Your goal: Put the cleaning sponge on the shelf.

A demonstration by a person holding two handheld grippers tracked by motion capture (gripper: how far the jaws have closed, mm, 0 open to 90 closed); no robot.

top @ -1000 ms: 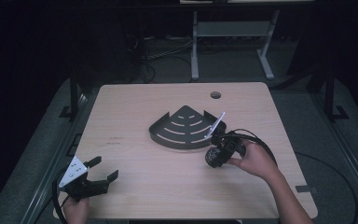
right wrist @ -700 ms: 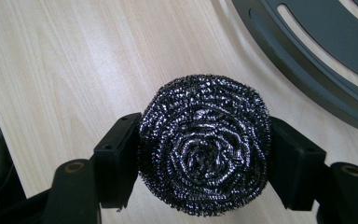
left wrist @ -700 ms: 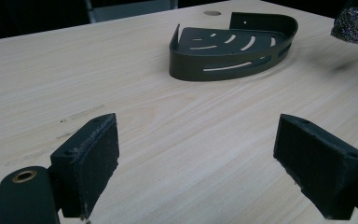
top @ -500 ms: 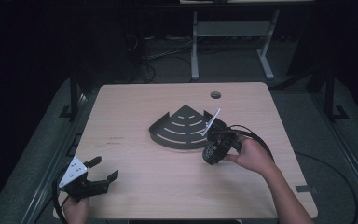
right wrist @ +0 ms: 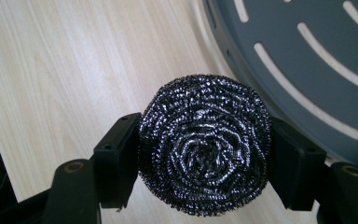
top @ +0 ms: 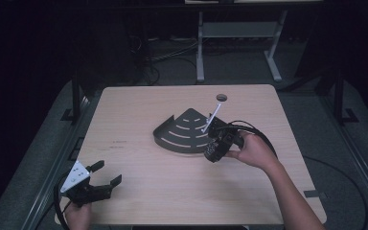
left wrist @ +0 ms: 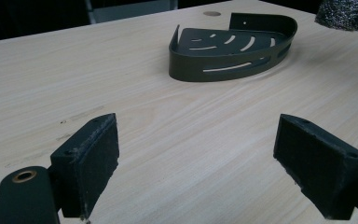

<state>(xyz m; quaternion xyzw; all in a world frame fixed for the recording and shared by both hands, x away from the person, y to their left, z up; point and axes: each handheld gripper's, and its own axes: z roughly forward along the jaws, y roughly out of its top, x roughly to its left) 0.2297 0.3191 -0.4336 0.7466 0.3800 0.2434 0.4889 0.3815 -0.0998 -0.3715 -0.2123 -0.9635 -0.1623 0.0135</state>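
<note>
The right gripper point(right wrist: 204, 154) is clamped on a round steel-wool scouring pad point(right wrist: 204, 144) above the light wooden table point(top: 139, 115), beside the dark slotted quarter-round metal tray point(top: 184, 132). The left gripper point(left wrist: 198, 168) stands with jaws apart.

Scourer point(right wrist: 204, 144): coiled metal wire, shiny, rough. Corner tray point(left wrist: 233, 65): matt dark sheet metal, smooth, slotted. Table point(top: 139, 120): pale wood-grain finish, smooth, matt. Gripper pads point(left wrist: 95, 163): black, rough-textured, seen frayed at edges.
</note>
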